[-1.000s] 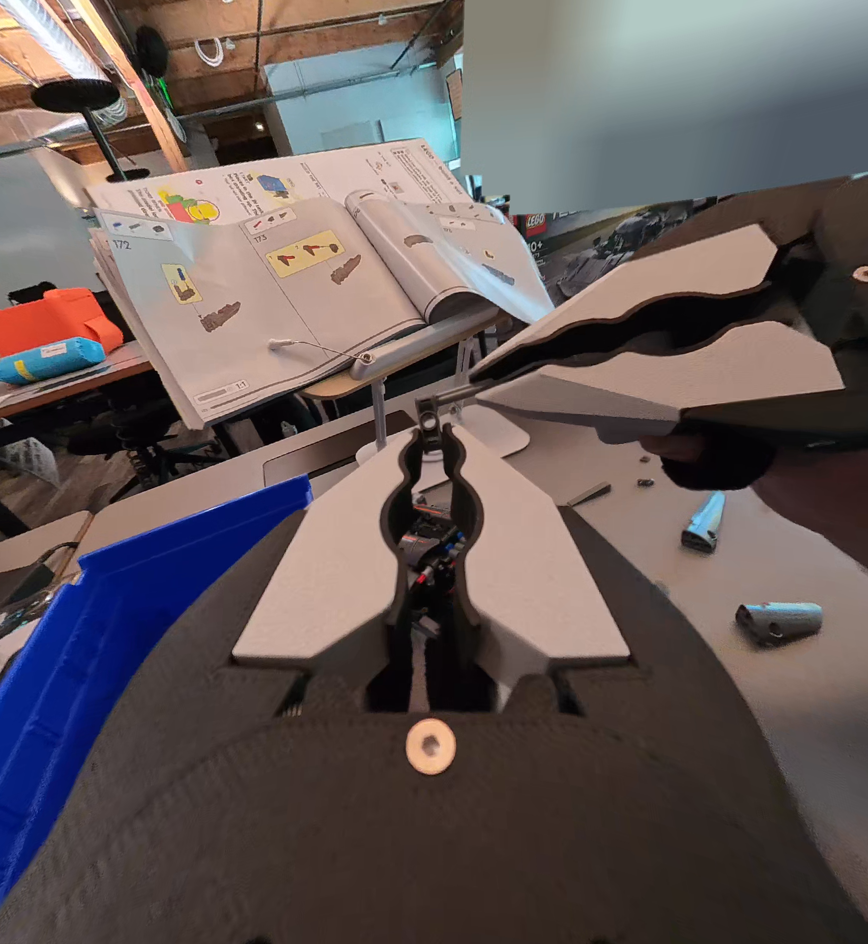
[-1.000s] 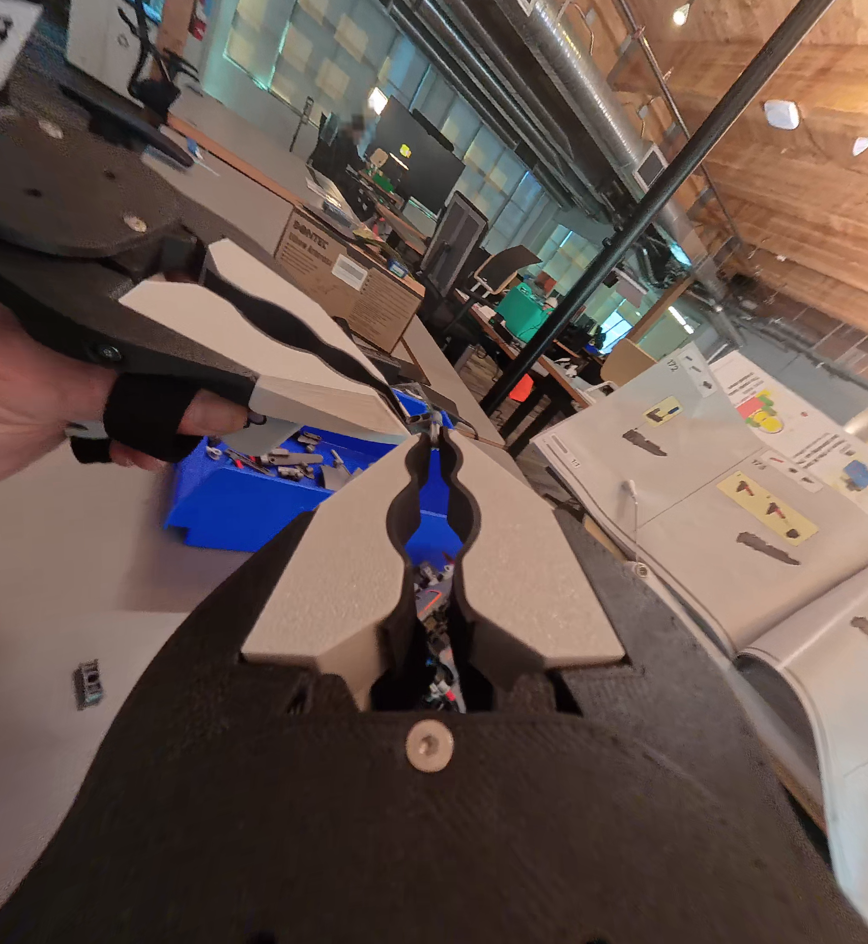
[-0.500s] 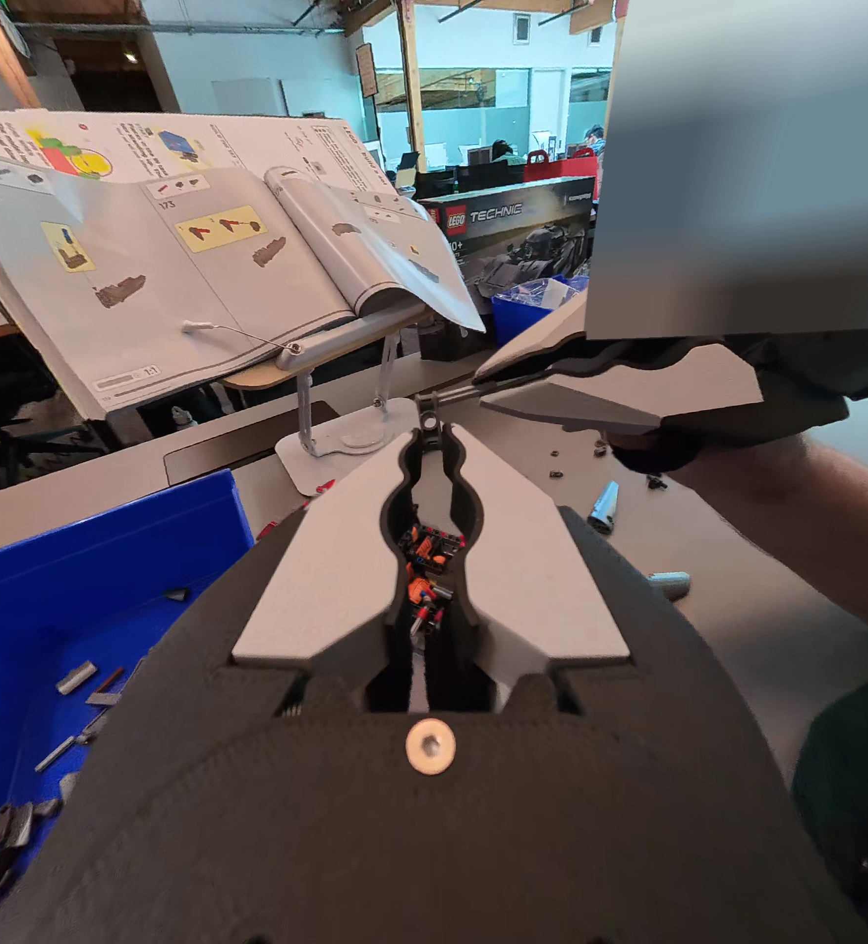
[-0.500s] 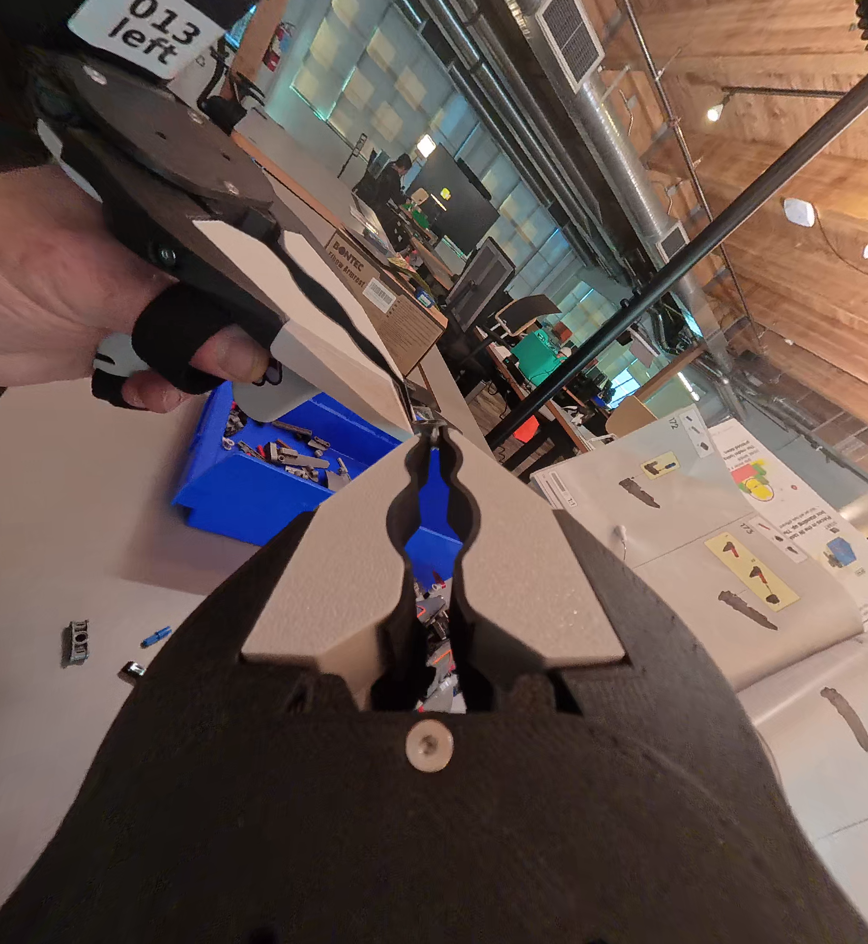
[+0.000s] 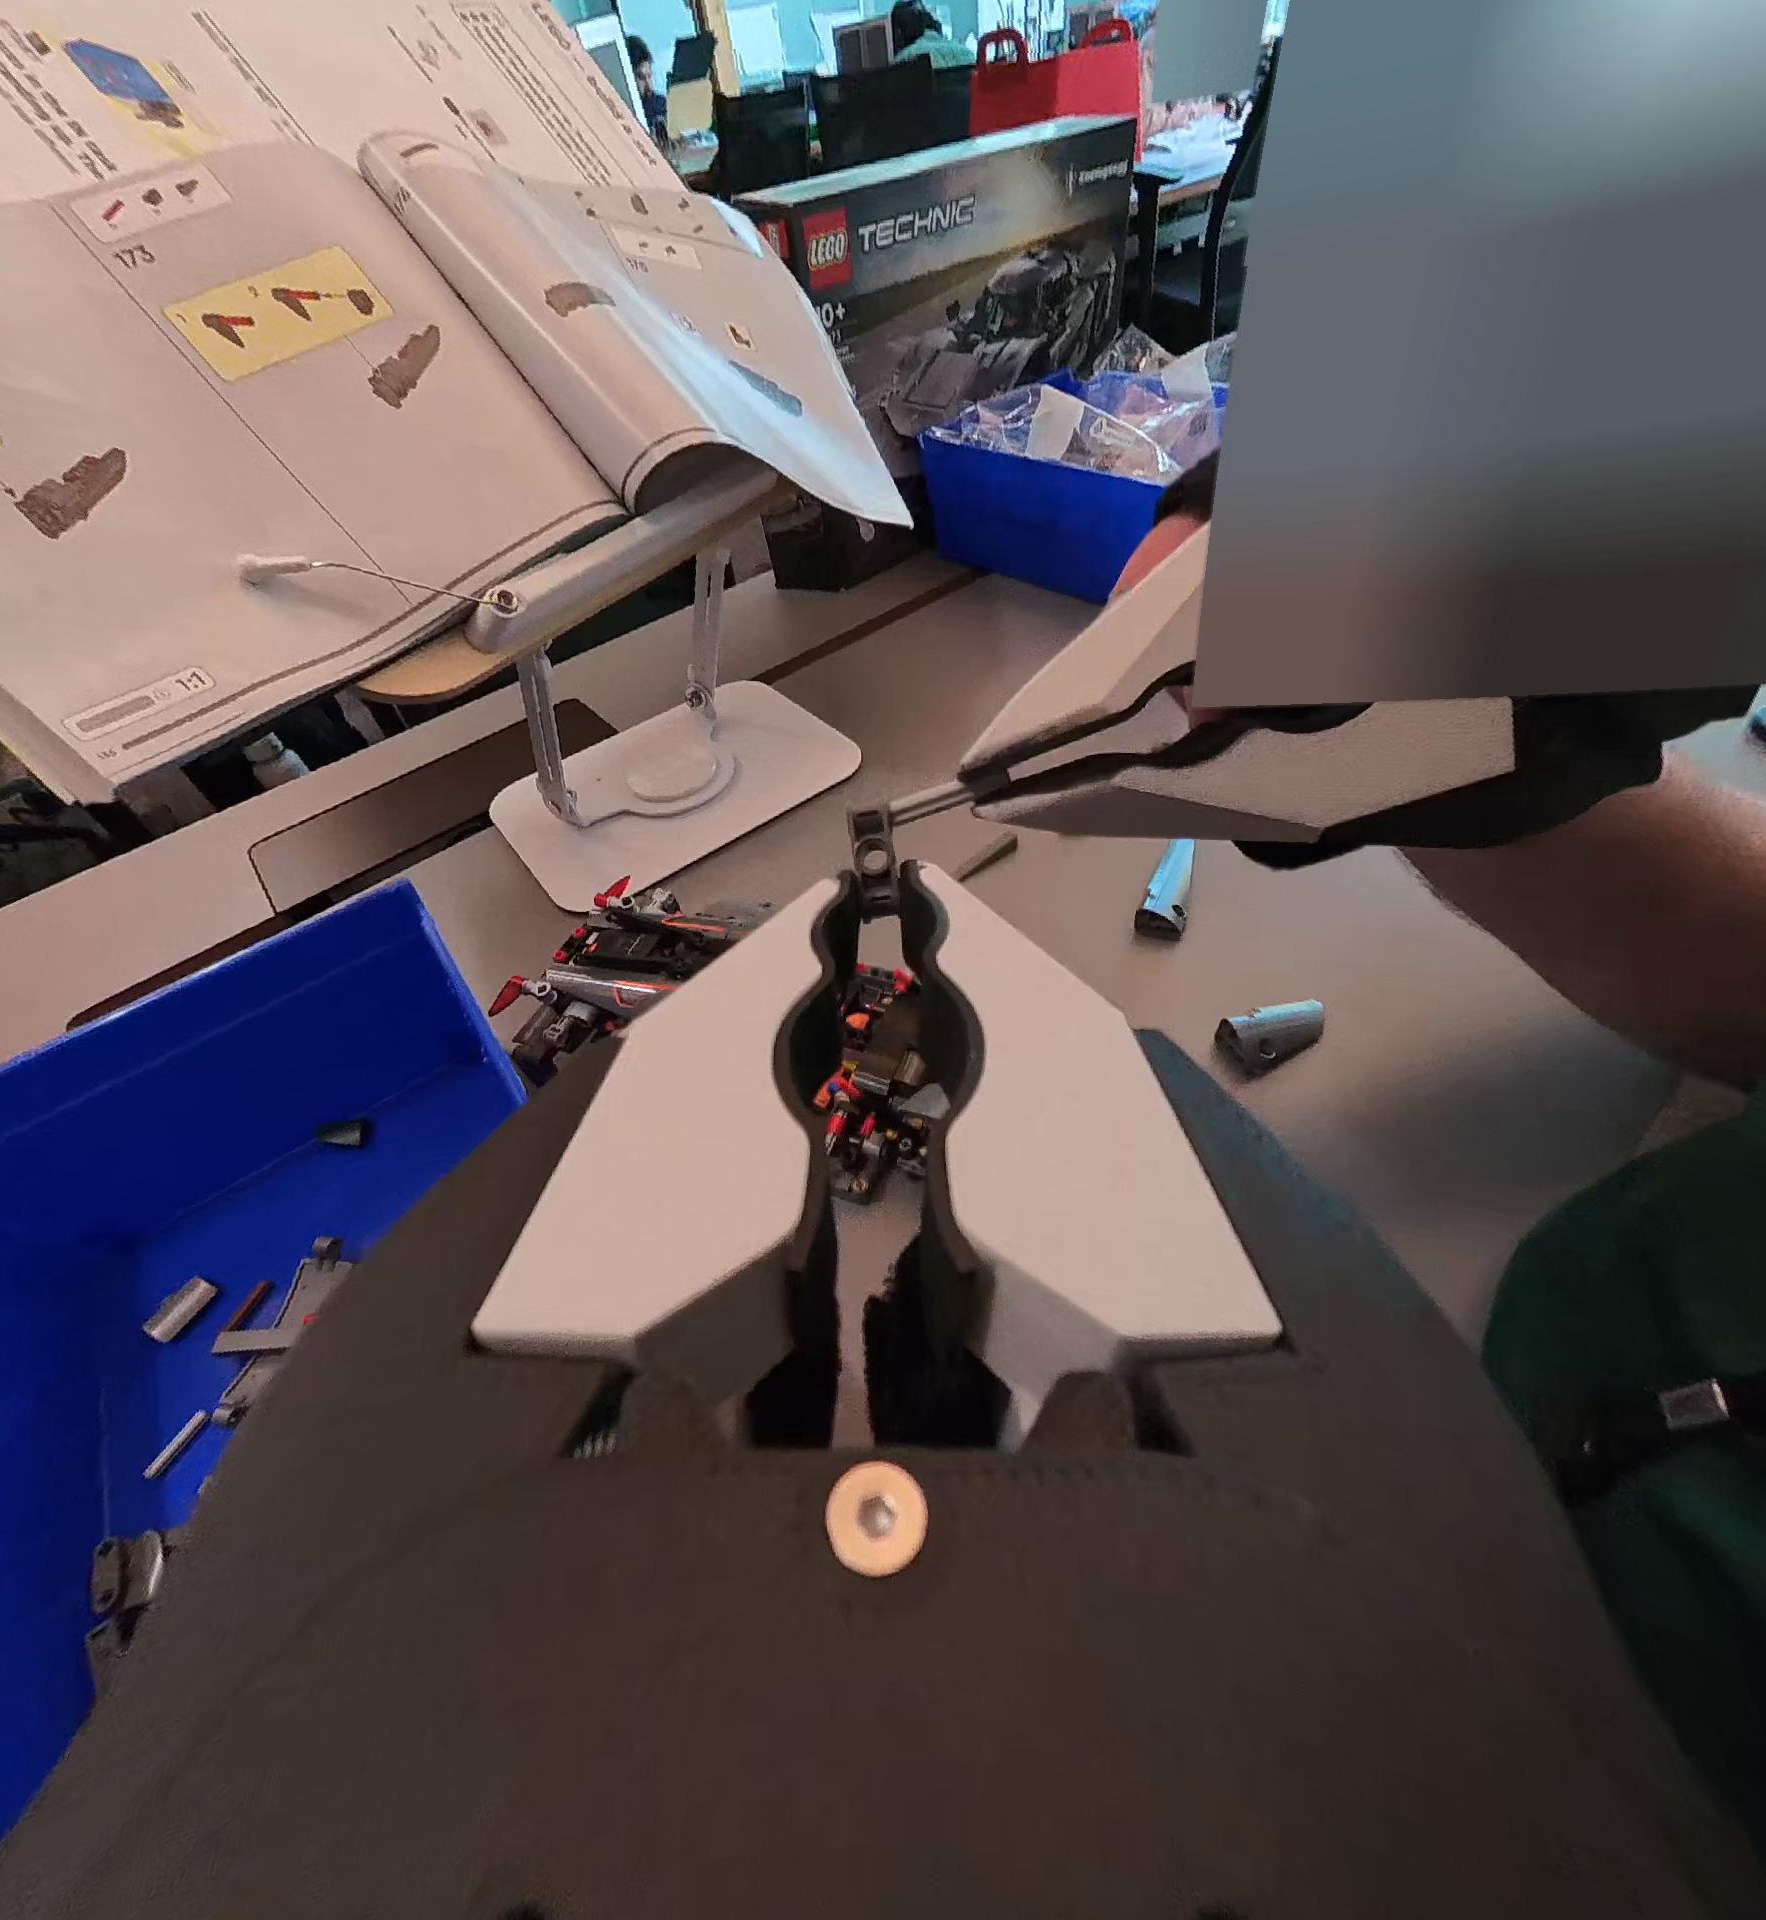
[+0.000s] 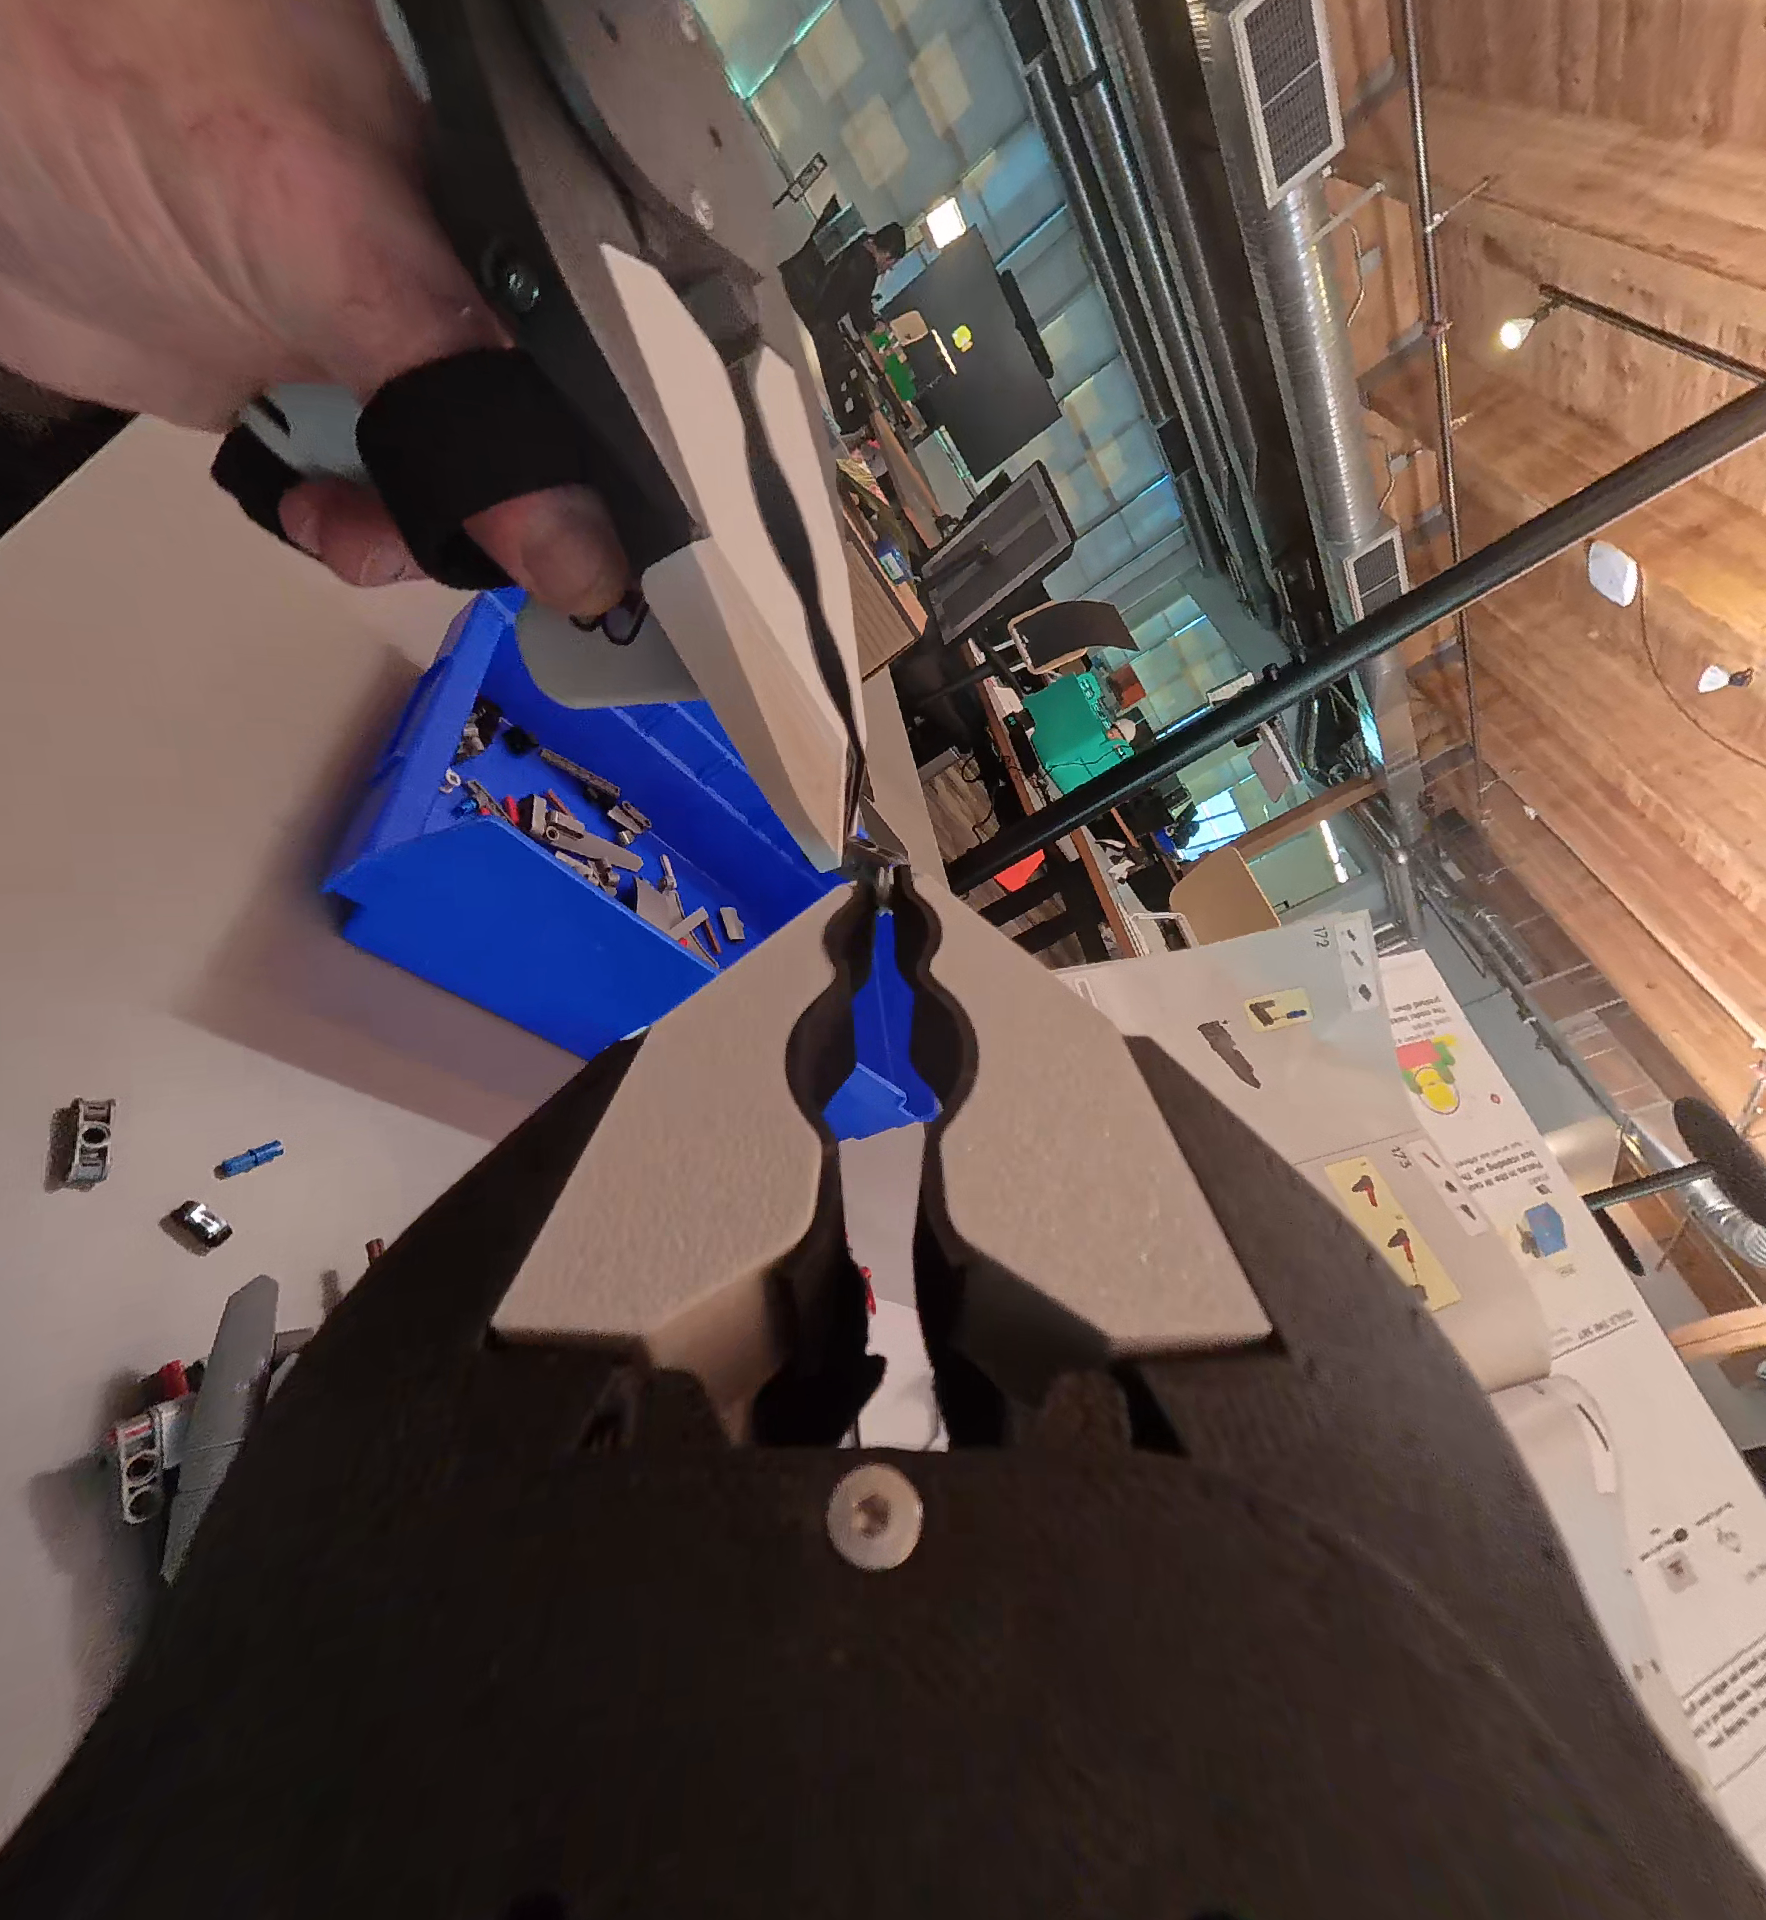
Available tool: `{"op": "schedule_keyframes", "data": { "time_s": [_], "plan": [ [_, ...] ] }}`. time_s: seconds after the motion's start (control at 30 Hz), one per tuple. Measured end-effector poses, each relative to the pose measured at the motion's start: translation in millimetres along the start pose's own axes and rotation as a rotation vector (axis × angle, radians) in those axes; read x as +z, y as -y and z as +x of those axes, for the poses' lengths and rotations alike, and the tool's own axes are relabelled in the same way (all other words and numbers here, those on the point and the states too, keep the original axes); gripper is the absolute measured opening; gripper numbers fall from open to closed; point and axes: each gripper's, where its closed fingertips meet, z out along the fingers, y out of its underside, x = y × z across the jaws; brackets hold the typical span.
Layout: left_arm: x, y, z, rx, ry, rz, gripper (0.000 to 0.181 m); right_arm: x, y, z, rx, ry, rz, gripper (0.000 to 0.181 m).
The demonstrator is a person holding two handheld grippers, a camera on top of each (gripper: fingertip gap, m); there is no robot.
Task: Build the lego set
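**Two grippers meet over a small connector and axle**

The pale grey surface point(image 5: 1430, 1039) carries the work. At its left edge sits a blue plastic parts bin point(image 5: 183, 1091) with loose grey pieces inside, and behind it an open instruction booklet point(image 5: 339, 364) leans on a white metal stand point(image 5: 671, 769). Farther back stand the dark printed set box point(image 5: 962, 260) and a second blue bin of clear bags point(image 5: 1045, 499). A partly built dark model with red and orange accents point(image 5: 640, 956) lies just beyond the left gripper.

The left gripper point(image 5: 874, 894) has its fingers drawn narrow, pinching the lower end of a small dark grey plastic connector with a round hole point(image 5: 871, 847). The right gripper point(image 5: 972, 792) reaches in from the right, its fingers likewise nearly closed on a thin grey plastic axle point(image 5: 926, 802). The axle's free tip touches the connector's upper hole.

The connector stands upright, its long axis running up from the left fingertips. The axle lies roughly level, pointing leftward at the hole, crosswise to the connector.

Both parts look light, rigid and smooth, so they may twist or slip in a pinch. The connector is best held low, clear of the hole; the axle near its far end, leaving the tip free for pushing in.

Two grey tapered panel pieces point(image 5: 1268, 1034) lie apart on the surface to the right.
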Motion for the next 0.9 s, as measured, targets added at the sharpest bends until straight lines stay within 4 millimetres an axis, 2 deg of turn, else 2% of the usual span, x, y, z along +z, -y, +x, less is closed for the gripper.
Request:
{"op": "schedule_keyframes", "data": {
  "time_s": [0.43, 0.9],
  "plan": [
    [-10, -2, 7, -0.035, -0.027, -0.061, 0.005, -2, 9, -7, -0.098, -0.011, -0.012, 0.001],
    [-10, 3, 15, -0.040, -0.074, 0.014, 0.005, -6, 11, -6, -0.042, -0.009, 0.039, 0.001]
  ]
}}
